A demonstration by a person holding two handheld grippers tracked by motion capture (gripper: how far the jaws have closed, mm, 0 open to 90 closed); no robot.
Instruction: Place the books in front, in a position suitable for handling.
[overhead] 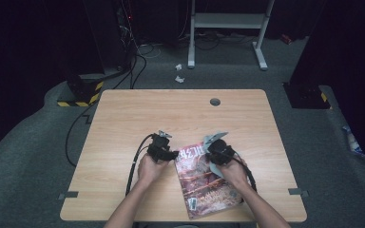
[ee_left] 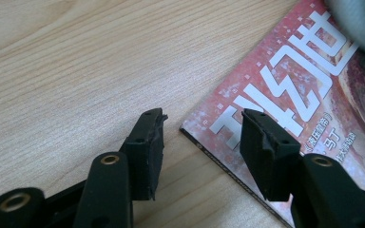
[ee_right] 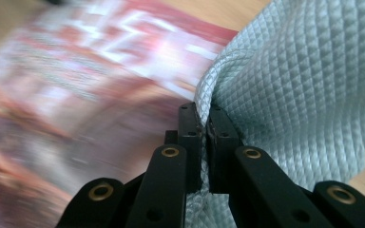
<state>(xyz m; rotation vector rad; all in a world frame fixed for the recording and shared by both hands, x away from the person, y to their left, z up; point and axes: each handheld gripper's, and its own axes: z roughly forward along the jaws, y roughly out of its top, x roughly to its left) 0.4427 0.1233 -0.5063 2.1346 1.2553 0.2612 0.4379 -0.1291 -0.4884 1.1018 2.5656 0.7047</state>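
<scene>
Fingers of your right gripper (ee_right: pixel 203 137) are pinched tight on a fold of the grey-green quilted cloth (ee_right: pixel 294 85), which bunches up and spreads to the right of them in the right gripper view. In the high view that gripper (overhead: pixel 217 151) sits over the upper part of the magazine (overhead: pixel 204 183), with a bit of the cloth showing beneath your right hand (overhead: pixel 233 172).

The magazine lies flat on the wooden table (overhead: pixel 180 114), near the front edge and right of centre, tilted so its top leans toward your left. Its red cover carries large white characters.

Your left gripper (ee_left: pixel 202 142) has its fingers spread wide and holding nothing. In the left gripper view they straddle the magazine's (ee_left: pixel 290 95) near corner: one finger stands over bare wood just beside the spine edge, the other over the white title characters. Whether they touch the cover, you cannot tell. In the high view this gripper (overhead: pixel 164 149) rests just left of the magazine's top corner.
</scene>
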